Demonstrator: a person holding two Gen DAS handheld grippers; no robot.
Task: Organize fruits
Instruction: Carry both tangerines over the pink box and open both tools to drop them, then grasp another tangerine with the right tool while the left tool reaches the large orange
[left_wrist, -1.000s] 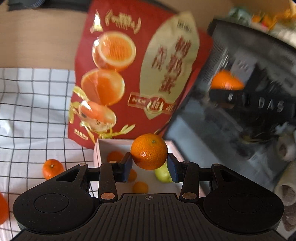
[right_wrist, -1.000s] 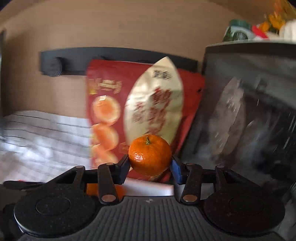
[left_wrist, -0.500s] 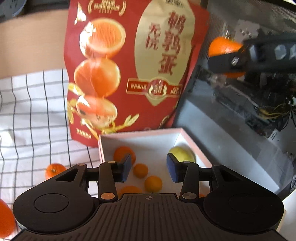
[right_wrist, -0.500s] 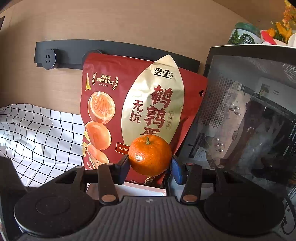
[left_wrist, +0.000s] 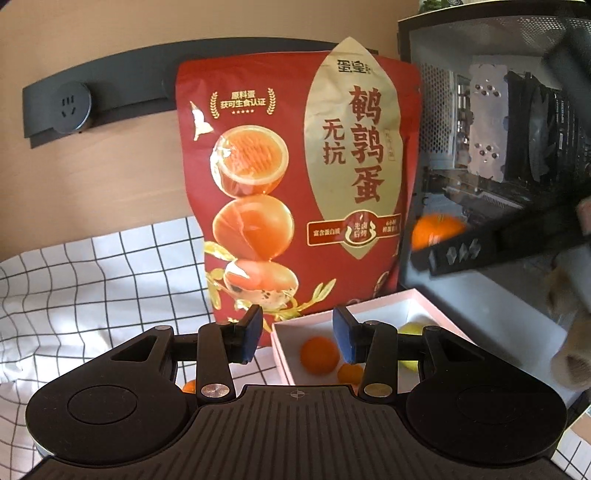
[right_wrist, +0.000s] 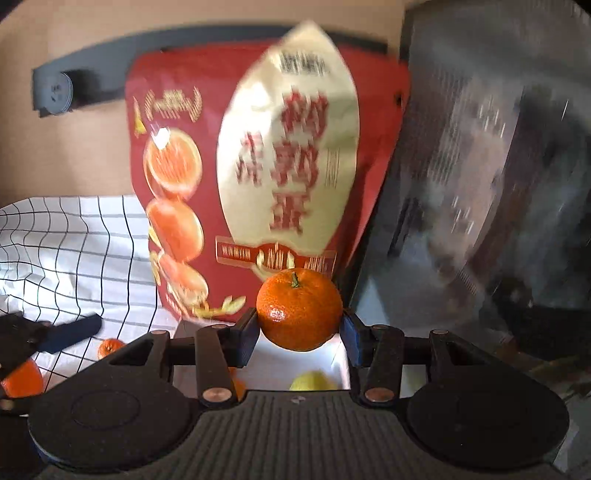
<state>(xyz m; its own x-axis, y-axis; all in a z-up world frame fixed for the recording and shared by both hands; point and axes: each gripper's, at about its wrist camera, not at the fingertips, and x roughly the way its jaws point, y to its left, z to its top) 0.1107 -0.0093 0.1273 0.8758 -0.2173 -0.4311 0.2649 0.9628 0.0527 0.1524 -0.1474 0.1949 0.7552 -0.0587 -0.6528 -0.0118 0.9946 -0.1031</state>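
Note:
My right gripper (right_wrist: 300, 326) is shut on a tangerine (right_wrist: 299, 308) with its stem up, hanging just above the white-and-pink box (right_wrist: 273, 360). The left wrist view shows that same tangerine (left_wrist: 436, 229) over the box's far right corner. My left gripper (left_wrist: 297, 332) stands open with nothing between its blue pads, at the box's (left_wrist: 417, 299) near left edge. Inside the box lie two tangerines (left_wrist: 319, 354) and a yellow-green fruit (left_wrist: 408, 328). Loose tangerines (right_wrist: 109, 347) rest on the checked cloth to the left.
A tall red snack bag (left_wrist: 295, 184) stands right behind the box. A computer case with a glass panel (left_wrist: 498, 147) walls off the right side. The checked cloth (left_wrist: 92, 277) spreads left. A socket strip (left_wrist: 74, 107) runs along the wall. A hand (left_wrist: 569, 332) shows at the right edge.
The left gripper let its tangerine go into the box, then tilted up and shifted left. The right gripper has sunk toward the box with its tangerine held.

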